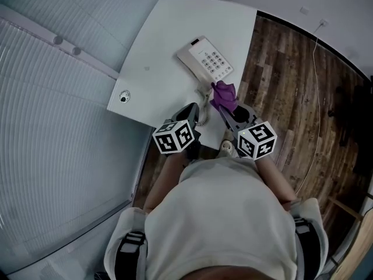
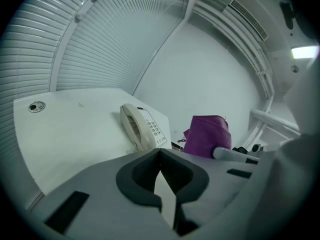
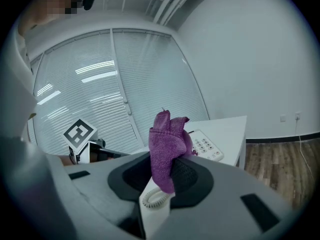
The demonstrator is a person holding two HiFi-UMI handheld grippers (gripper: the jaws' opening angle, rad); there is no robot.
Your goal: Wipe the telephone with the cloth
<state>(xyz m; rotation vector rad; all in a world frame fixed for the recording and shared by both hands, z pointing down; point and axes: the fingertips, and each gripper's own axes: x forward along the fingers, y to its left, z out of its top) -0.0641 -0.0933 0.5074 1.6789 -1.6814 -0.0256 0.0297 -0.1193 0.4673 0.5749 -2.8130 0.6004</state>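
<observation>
Telephone (image 1: 205, 61) is sitting on the white table (image 1: 152, 69), close to the edge next to the wood floor (image 1: 291, 92), angled a bit. Not much else around it: a small round grommet (image 1: 124, 97) near the table's opposite edge, window blinds (image 1: 52, 127) past that, and a thin white wire (image 1: 317, 86) trailing over the floor. The only thing between the tongs and the phone is its own coiled cord (image 1: 204, 114), dangling off the near end. The phone itself is cream, with the handset resting in the cradle and a keypad of dark buttons beside it. The right gripper (image 1: 224, 107) is clamped on a bunched purple cloth (image 1: 224, 95), right by the phone's near corner; can't tell if it touches. The left gripper (image 1: 194, 107) is fully closed with nothing in it, just beside the cord.
</observation>
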